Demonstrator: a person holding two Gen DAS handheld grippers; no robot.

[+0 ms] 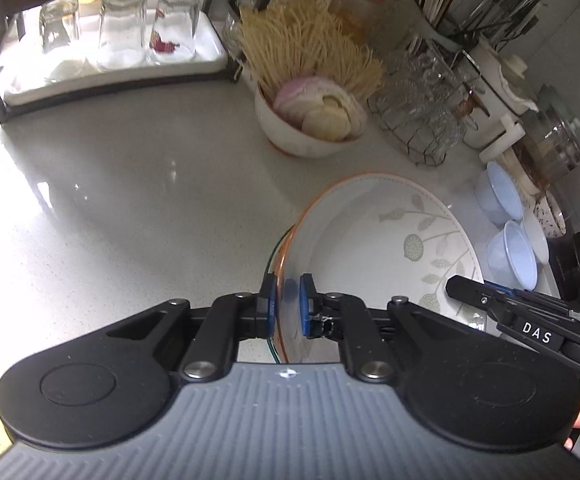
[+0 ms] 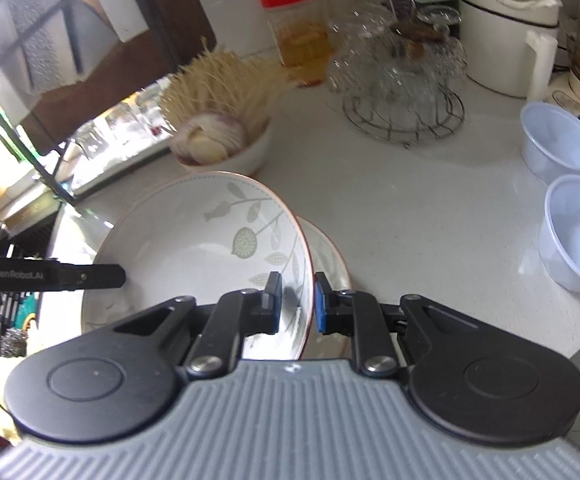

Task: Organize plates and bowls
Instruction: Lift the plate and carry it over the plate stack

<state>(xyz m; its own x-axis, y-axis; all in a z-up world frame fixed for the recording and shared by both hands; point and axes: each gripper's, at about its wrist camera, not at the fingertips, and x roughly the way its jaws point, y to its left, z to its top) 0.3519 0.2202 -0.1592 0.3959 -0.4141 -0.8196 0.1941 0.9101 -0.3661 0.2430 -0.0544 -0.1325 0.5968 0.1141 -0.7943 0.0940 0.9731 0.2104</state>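
lower plate mostly hidden

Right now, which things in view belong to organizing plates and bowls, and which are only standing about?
Job:
- leaf-pattern plate, held by both grippers
- second plate underneath
- two pale blue bowls

Standing about:
- bowl of noodles and onion
- red-lidded jar
- upturned glasses
- wire basket

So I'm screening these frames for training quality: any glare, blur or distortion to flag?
Left wrist view: window light blows out the glasses tray and streaks the countertop; fisheye bends the edges. Right wrist view: the upper-left rack and noodle bundle look smeared; the leaf-pattern plate stays sharp.
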